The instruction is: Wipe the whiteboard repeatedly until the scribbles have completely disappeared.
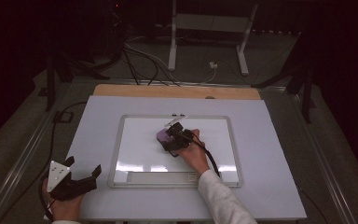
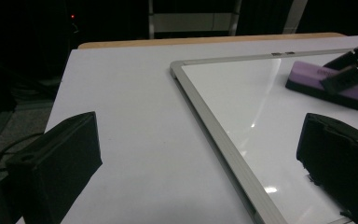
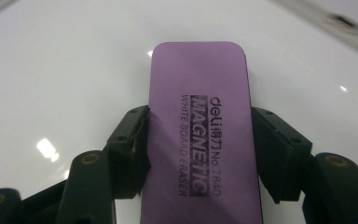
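A purple magnetic whiteboard eraser [image 3: 200,84] lies flat on the whiteboard [image 3: 65,70], and my right gripper [image 3: 200,140] is shut on its two long sides. From above, the eraser [image 1: 162,136] sits near the middle of the whiteboard [image 1: 140,149], with the right gripper [image 1: 172,138] just behind it. My left gripper [image 1: 83,166] rests open at the table's near left corner, off the board, with nothing in it. In the left gripper view its jaws stand wide apart around bare table and the board's frame [image 2: 214,126], with the eraser [image 2: 317,79] far off at the right.
The whiteboard has a pen tray [image 1: 161,178] along its near edge. It lies on a white table [image 1: 270,154] with a wooden strip [image 1: 177,91] at the far edge. Cables [image 1: 144,58] and a white stand [image 1: 205,23] occupy the dark floor beyond.
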A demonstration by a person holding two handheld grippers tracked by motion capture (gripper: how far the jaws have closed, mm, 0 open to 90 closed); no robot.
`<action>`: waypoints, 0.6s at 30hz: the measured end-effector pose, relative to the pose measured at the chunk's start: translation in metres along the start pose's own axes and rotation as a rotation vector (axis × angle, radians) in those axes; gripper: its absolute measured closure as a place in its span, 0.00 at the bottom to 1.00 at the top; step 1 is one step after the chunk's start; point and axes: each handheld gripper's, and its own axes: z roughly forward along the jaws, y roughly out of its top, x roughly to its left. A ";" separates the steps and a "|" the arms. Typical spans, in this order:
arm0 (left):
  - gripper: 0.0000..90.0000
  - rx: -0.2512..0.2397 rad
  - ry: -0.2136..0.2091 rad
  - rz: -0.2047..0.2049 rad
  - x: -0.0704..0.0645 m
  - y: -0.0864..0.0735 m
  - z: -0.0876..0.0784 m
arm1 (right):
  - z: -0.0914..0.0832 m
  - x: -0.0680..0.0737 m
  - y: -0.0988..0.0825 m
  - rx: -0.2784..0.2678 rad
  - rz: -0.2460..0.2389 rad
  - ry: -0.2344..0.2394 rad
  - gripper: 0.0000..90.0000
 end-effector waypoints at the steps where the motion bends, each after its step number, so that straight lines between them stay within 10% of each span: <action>1: 0.01 0.000 0.000 0.000 0.000 0.000 0.000 | 0.000 -0.006 0.000 -0.003 0.023 -0.021 0.46; 8: 0.01 -0.005 -0.001 -0.006 0.001 0.000 -0.001 | -0.006 -0.034 -0.008 -0.006 0.157 -0.122 0.46; 18: 0.01 0.001 -0.001 -0.003 0.000 -0.001 0.001 | -0.022 -0.057 -0.026 -0.011 0.200 -0.178 0.46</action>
